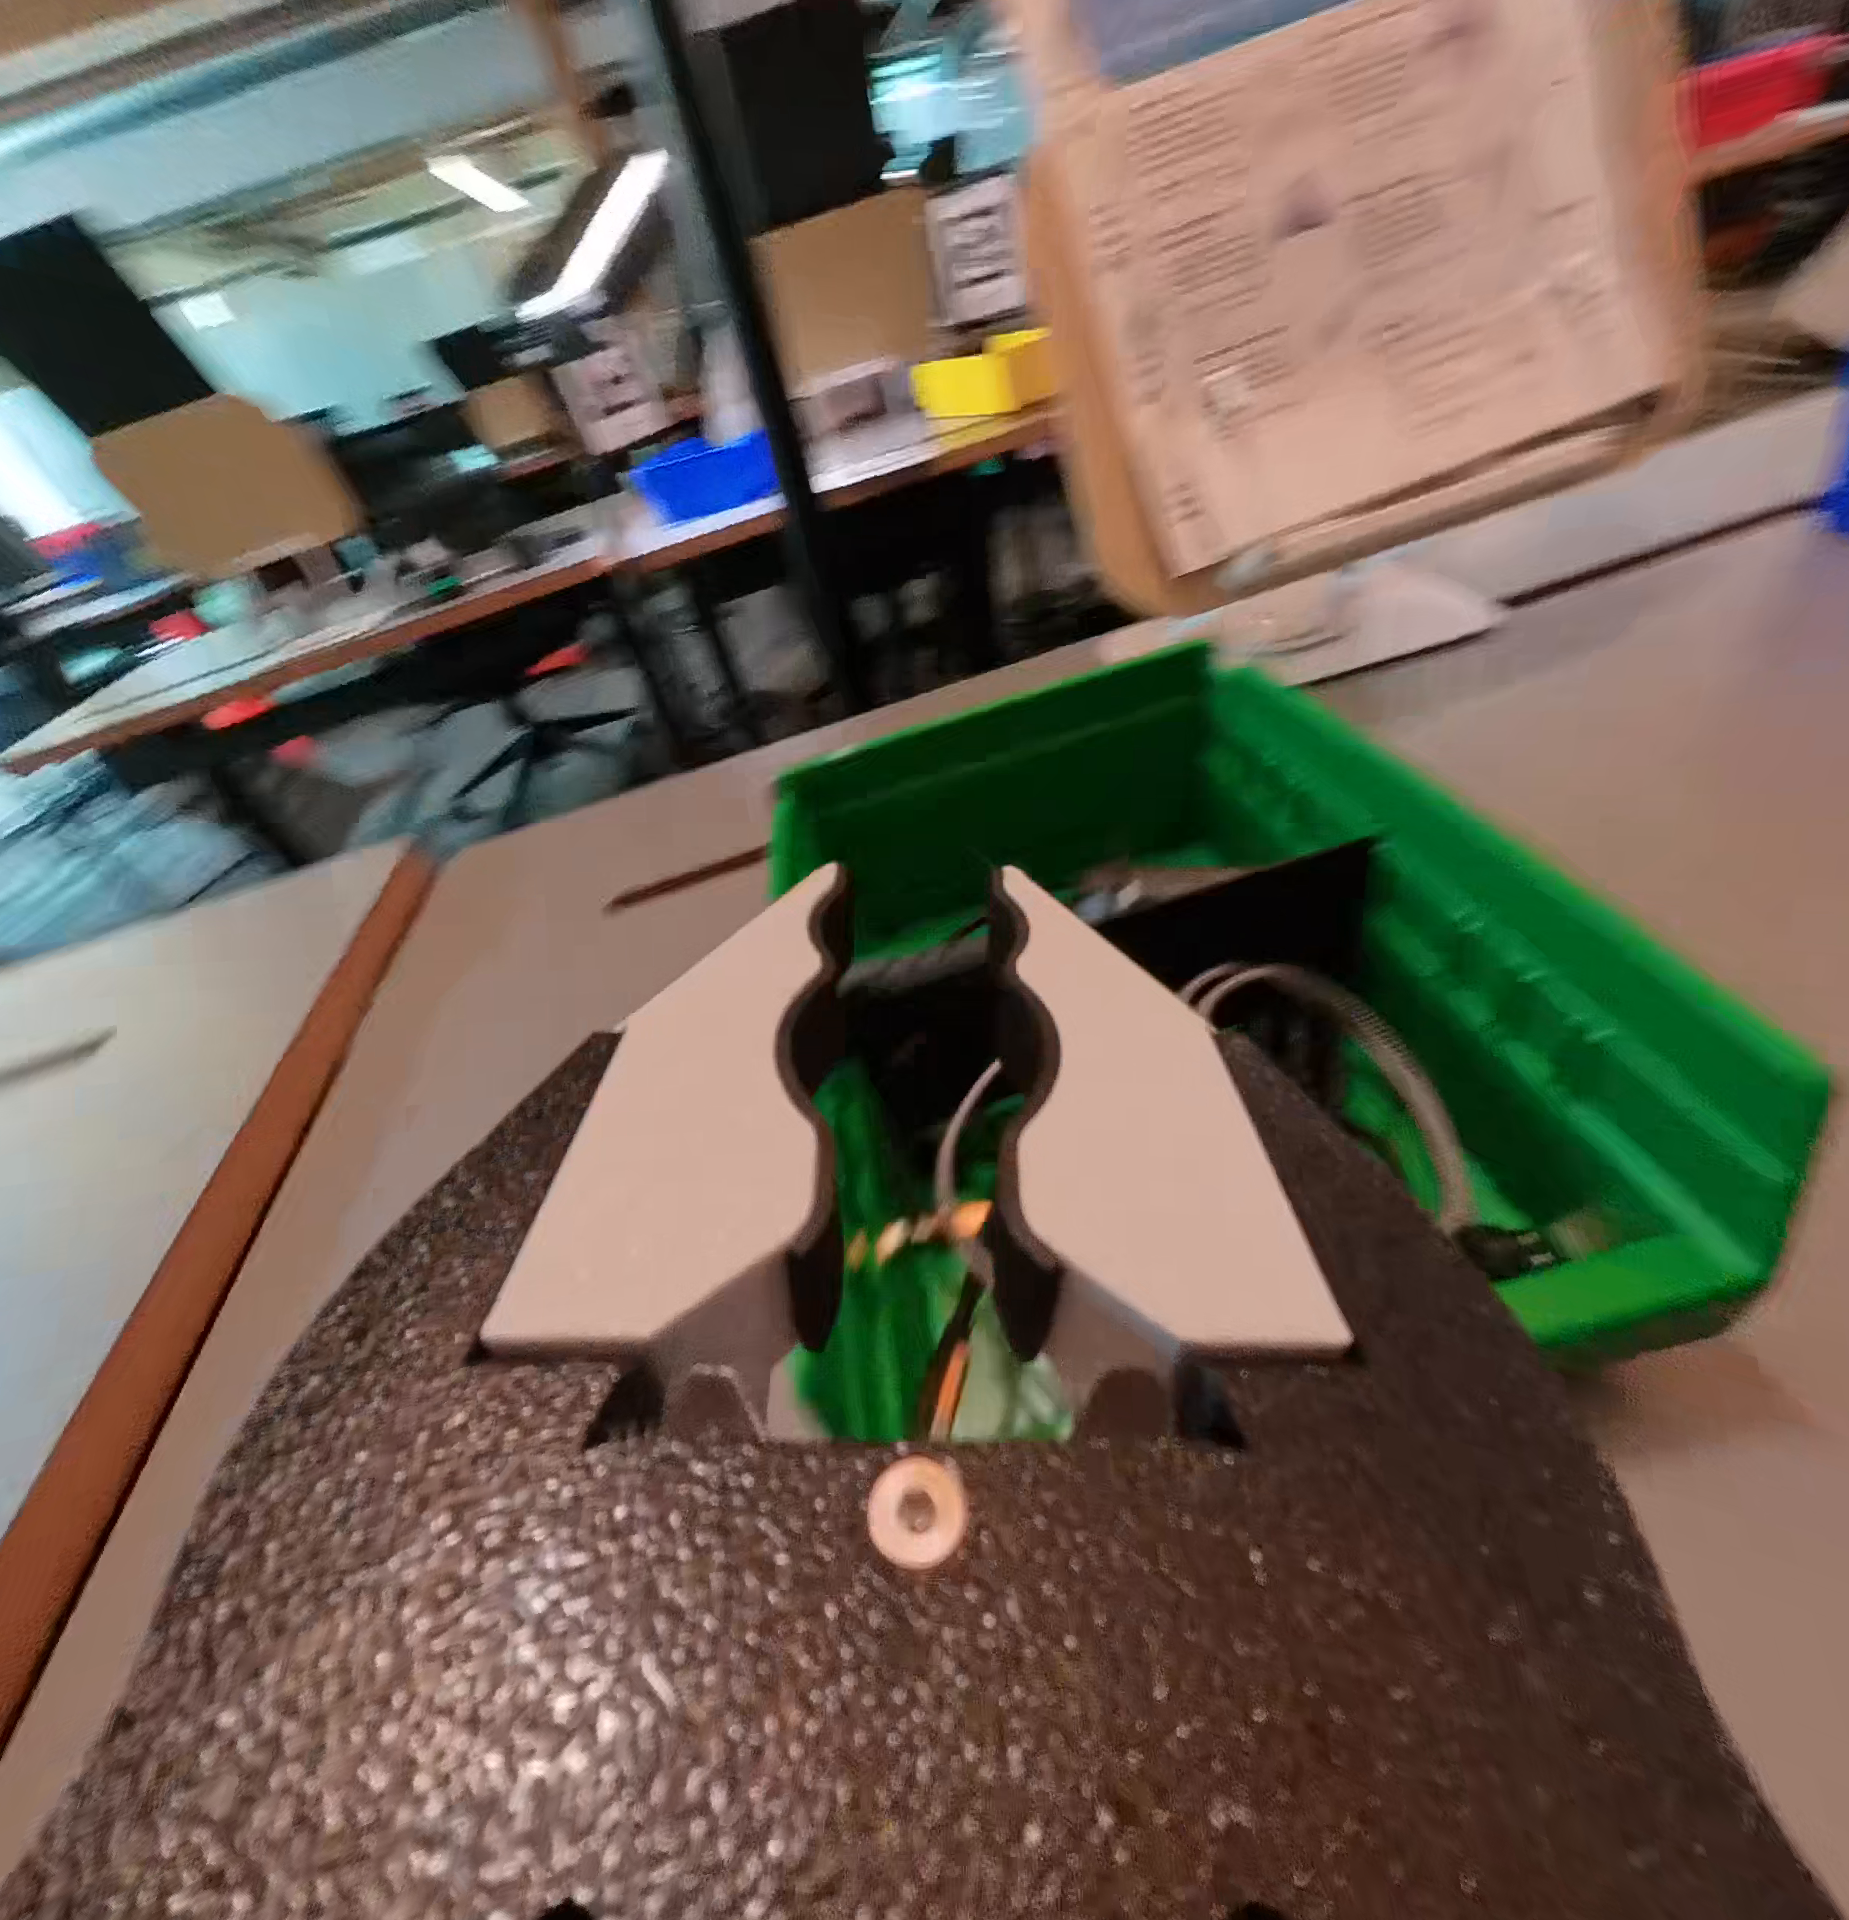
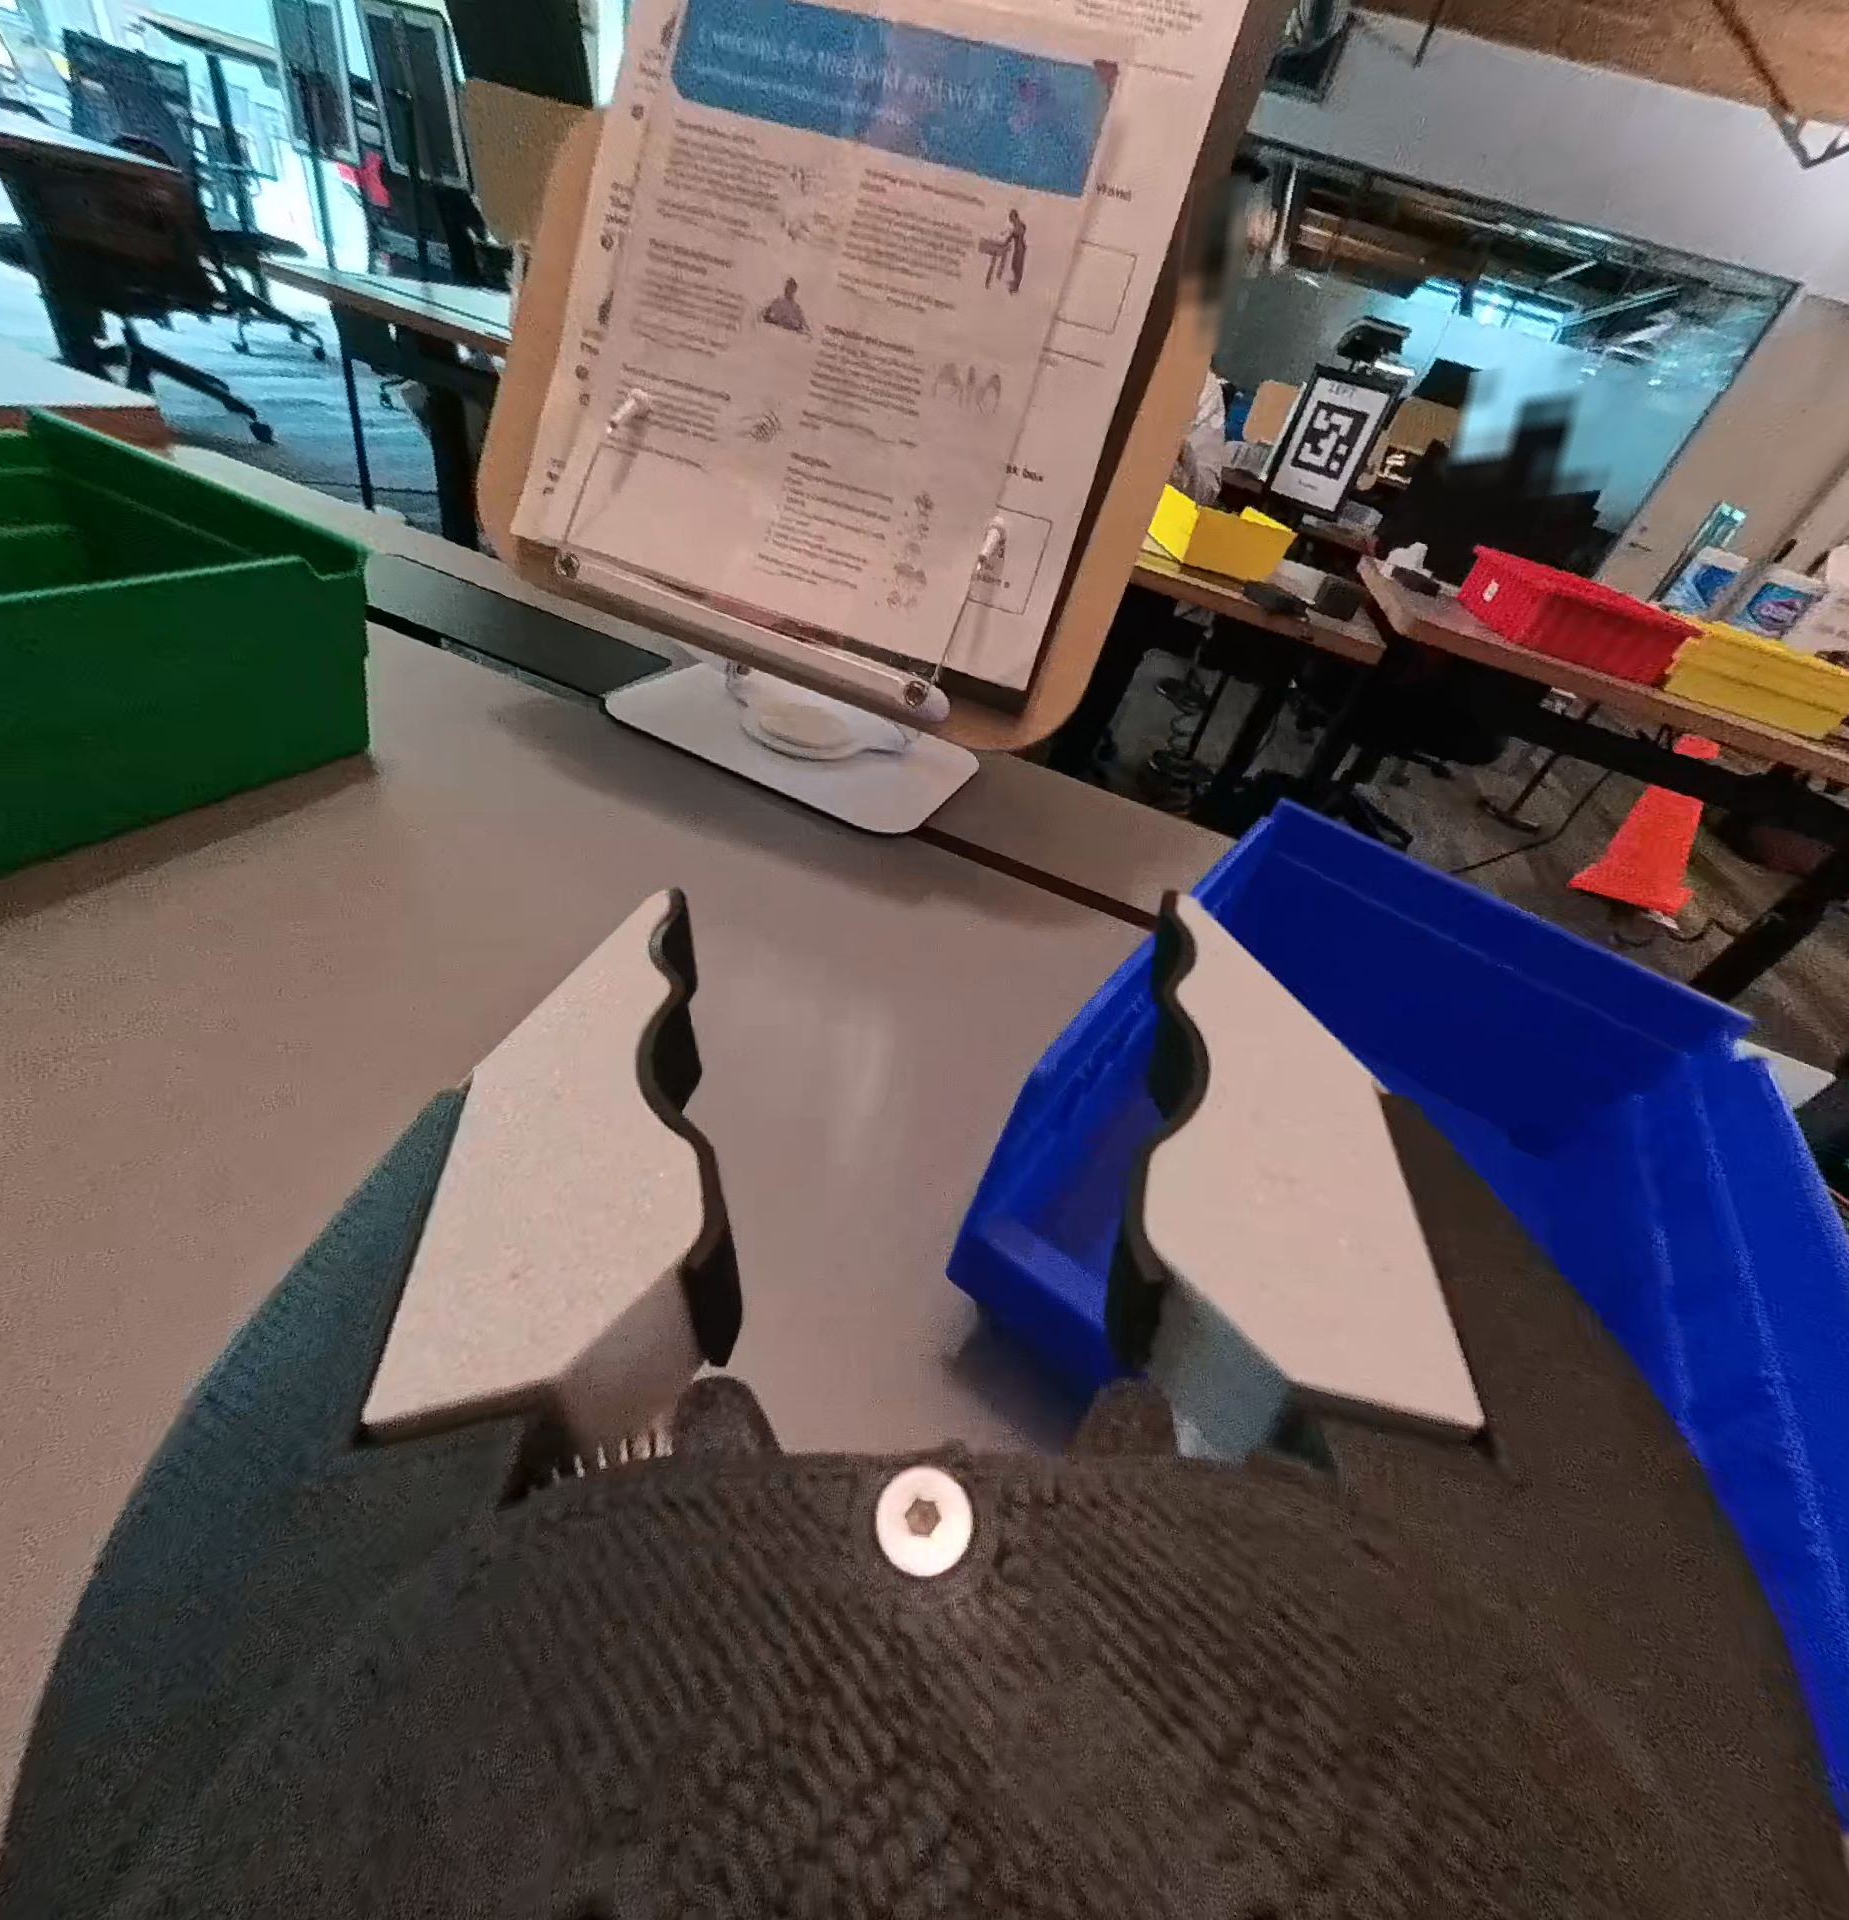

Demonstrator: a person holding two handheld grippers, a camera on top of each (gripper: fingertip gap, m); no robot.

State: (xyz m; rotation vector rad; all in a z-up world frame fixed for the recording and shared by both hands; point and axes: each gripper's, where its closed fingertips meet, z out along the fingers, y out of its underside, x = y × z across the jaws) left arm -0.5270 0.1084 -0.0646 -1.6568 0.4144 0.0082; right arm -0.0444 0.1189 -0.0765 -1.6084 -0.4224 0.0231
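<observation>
My left gripper (image 1: pixel 920 894) hovers over the near end of a green bin (image 1: pixel 1585 1049) on the table. Its jaws stand a narrow gap apart. In that gap I see a thin grey wire (image 1: pixel 967 1107) and a yellow-and-black twisted wire (image 1: pixel 915 1236) against the green; whether the pads pinch them I cannot tell. The bin also holds a black part (image 1: pixel 1242 925) and a looped grey cable (image 1: pixel 1346 1013). My right gripper (image 2: pixel 920 914) is wide open and empty above bare table, its right finger (image 2: pixel 1284 1195) over the near corner of an empty blue bin (image 2: pixel 1543 1049).
A document stand with a printed sheet (image 2: pixel 826 353) on a white base (image 2: pixel 795 769) stands at the back between the bins. The green bin (image 2: pixel 151 644) is at the left in the right wrist view. The table edge (image 1: pixel 203 1236) runs along the left. Workbenches with coloured bins stand beyond. One gripper's finger ends stand about 50 centimeters off the other's.
</observation>
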